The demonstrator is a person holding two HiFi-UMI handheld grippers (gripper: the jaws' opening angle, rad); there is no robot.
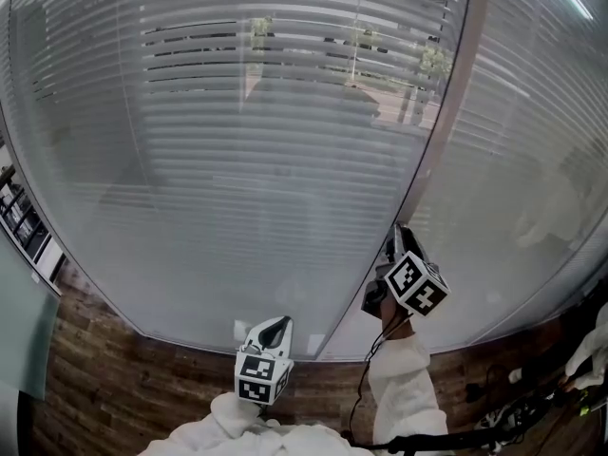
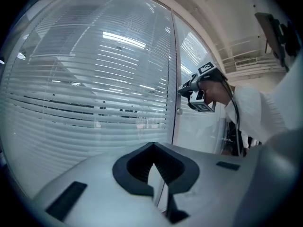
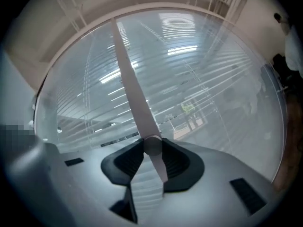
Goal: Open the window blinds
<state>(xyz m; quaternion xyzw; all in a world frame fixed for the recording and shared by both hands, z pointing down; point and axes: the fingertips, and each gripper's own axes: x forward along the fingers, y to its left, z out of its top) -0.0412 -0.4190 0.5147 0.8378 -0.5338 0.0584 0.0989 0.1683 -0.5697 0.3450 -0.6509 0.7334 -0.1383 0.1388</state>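
Grey slatted blinds point(image 1: 285, 160) hang behind glass, partly tilted; outdoor greenery shows between the upper slats. A pale upright frame bar point(image 1: 446, 131) divides the two panes. My right gripper point(image 1: 393, 238) is at this bar, shut on a small round knob point(image 3: 152, 145) that sits between its black pads. The left gripper view shows that gripper point(image 2: 182, 90) held level against the bar point(image 2: 173, 79). My left gripper point(image 1: 277, 328) hangs lower, short of the glass, with its jaws shut and nothing in them point(image 2: 152, 144).
A second blind panel point(image 1: 532, 160) fills the pane to the right. Another small knob point(image 2: 179, 111) sits on the bar below my right gripper. Wood floor point(image 1: 114, 378) runs under the window. A shelf point(image 1: 24, 221) stands at the left; cables point(image 1: 513, 416) lie at bottom right.
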